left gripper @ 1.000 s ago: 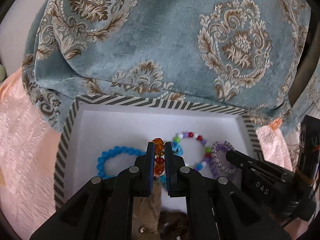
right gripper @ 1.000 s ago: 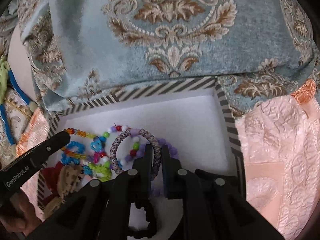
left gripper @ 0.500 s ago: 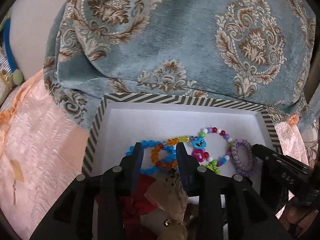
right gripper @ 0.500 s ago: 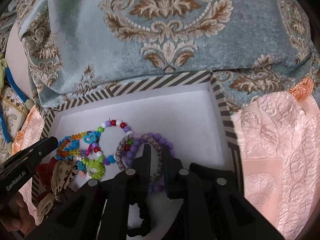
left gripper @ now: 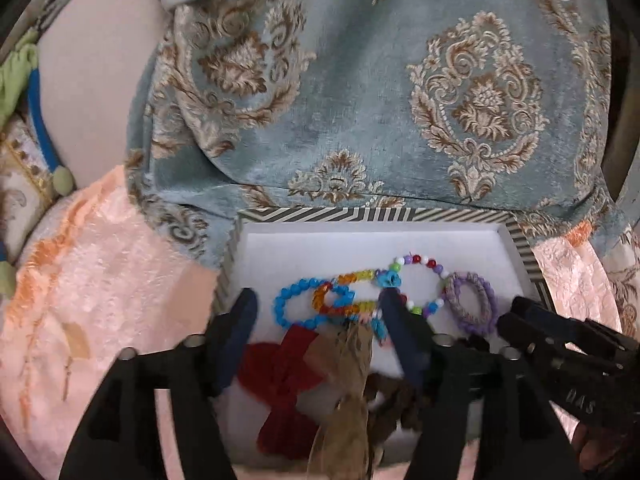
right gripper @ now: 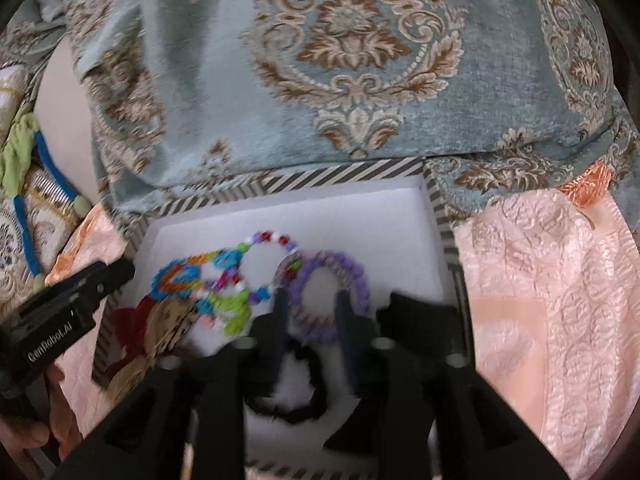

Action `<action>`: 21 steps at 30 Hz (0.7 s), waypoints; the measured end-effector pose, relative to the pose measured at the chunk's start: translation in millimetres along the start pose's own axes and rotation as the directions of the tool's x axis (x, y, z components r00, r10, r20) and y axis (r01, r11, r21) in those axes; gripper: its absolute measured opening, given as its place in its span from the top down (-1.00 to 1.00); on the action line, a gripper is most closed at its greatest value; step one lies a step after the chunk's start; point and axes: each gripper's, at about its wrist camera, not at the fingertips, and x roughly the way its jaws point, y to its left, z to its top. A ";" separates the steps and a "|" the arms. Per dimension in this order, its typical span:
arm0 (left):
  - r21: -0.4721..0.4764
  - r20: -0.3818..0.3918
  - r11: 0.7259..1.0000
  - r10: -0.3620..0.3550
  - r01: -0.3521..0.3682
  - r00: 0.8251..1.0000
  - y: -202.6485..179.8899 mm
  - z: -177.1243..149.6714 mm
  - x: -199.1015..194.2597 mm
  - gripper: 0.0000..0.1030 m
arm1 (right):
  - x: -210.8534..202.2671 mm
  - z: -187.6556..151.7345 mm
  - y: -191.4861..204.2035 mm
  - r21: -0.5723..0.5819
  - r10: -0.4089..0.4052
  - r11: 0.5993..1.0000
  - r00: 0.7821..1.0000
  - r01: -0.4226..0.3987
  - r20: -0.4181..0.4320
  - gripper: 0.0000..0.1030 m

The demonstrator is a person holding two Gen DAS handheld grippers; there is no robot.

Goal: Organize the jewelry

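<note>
Both grippers' jaws are opening, gripping nothing: amber bracelet lies beyond the left gripper, purple bracelet beneath the right gripper.

Bracelets in box

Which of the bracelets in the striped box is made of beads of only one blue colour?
The blue bead bracelet, leftmost in the box; the others are amber, multicoloured or purple.
</note>
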 end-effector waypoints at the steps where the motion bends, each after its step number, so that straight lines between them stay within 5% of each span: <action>1: 0.001 -0.003 1.000 0.009 -0.009 1.000 1.0 -5.2 -8.1 -0.10 | -3.6 -3.0 2.9 -0.013 -0.001 1.000 1.000 0.002 0.000 -0.13; 5: -0.001 0.002 1.000 -0.006 0.006 1.000 7.3 -29.4 -43.2 -0.29 | -27.8 -23.2 10.2 -0.031 -0.017 0.999 1.000 0.017 -0.009 -0.57; 7: 0.017 0.023 1.000 0.017 -0.017 1.000 8.4 -46.6 -64.7 -0.32 | -43.1 -38.7 10.7 -0.031 -0.017 0.999 1.000 0.016 -0.018 -0.63; 11: 0.068 0.059 0.997 0.042 -0.046 0.997 5.5 -80.3 -98.4 -0.32 | -70.3 -71.6 9.3 -0.062 -0.011 0.998 1.000 0.010 -0.027 -0.64; 18: 0.070 0.089 0.997 -0.039 0.033 0.995 -1.3 -100.1 -120.0 -0.36 | -100.9 -102.4 1.5 -0.042 -0.029 0.999 1.000 0.029 0.008 -0.64; 21: 0.079 0.109 0.996 0.024 -0.033 0.994 -6.5 -99.7 -120.1 -0.42 | -98.6 -103.0 0.4 -0.043 -0.034 0.999 0.999 0.034 -0.001 -0.64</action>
